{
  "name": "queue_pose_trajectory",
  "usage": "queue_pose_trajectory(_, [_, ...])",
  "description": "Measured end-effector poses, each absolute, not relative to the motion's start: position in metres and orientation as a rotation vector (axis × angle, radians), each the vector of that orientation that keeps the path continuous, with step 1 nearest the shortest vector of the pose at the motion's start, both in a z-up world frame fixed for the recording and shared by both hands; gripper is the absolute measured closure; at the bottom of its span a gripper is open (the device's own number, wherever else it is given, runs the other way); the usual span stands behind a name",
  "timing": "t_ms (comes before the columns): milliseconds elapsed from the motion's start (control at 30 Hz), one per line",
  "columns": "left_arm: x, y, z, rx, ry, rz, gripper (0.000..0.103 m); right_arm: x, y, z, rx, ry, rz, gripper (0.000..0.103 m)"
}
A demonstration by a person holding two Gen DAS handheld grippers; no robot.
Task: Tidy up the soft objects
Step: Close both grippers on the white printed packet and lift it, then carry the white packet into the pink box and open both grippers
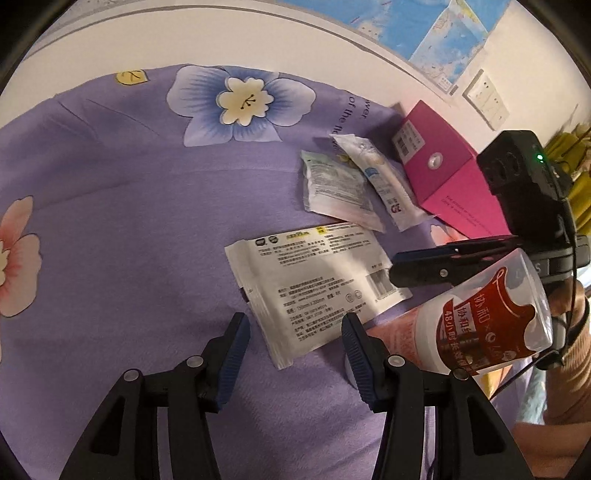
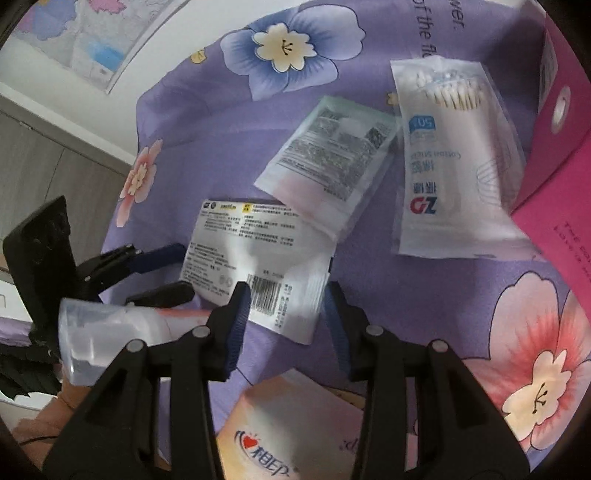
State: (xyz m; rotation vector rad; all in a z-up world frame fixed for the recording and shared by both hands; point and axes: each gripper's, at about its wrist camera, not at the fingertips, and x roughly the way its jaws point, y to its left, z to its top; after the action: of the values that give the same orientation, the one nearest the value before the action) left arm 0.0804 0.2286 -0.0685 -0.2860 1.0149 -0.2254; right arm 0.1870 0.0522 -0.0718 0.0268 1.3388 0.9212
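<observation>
A white wet-wipe pack (image 1: pixel 314 284) lies on the purple flowered cloth (image 1: pixel 129 221), just ahead of my left gripper (image 1: pixel 295 347), which is open and empty. My right gripper (image 2: pixel 286 317) is open over the same pack's barcode end (image 2: pixel 258 266); it also shows in the left wrist view (image 1: pixel 417 273). A smaller printed sachet (image 1: pixel 336 188) and a cotton-swab bag (image 1: pixel 384 184) lie beyond, beside a magenta box (image 1: pixel 450 173). A tube with a red label (image 1: pixel 480 328) lies at the pack's right. A peach tissue pack (image 2: pixel 291 432) sits under my right gripper.
A white wall with maps (image 1: pixel 424 33) and a wall switch (image 1: pixel 484 96) rises behind the cloth. The person's arm (image 1: pixel 569 369) is at the right. Wooden panelling (image 2: pixel 44 166) shows at the left of the right wrist view.
</observation>
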Motion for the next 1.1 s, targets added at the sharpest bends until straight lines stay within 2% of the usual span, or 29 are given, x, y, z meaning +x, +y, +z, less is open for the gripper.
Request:
queue_pose_trajectory(200, [0.084,0.223,-0.068,-0.308,1.009,-0.257,0.051,0.187,0.053,-0.075,0.087,1.33,0.945,0.058])
queue_pose_trajectory(367, [0.084,0.225,-0.069,-0.347,0.998,-0.274,0.055,0.185,0.051,-0.071,0.106,1.313,0.97,0.068])
queue_pose_trajectory(433, [0.084,0.226,-0.069,-0.367,0.991,-0.273,0.056,0.185,0.05,-0.066,0.113,1.279,0.97,0.08])
queue_pose_trajectory(533, [0.083,0.23,-0.064,-0.378,0.972,-0.262,0.06,0.183,0.05,-0.058,0.103,1.227,0.976,0.086])
queue_pose_trajectory(767, [0.08,0.232,-0.035,-0.368,0.898,-0.265,0.06,0.177,0.037,-0.036,0.14,1.13,1.008,0.087])
queue_pose_trajectory(1100, [0.071,0.205,0.028,-0.274,0.779,-0.315,0.06,0.159,-0.005,0.025,0.194,0.944,1.016,0.087])
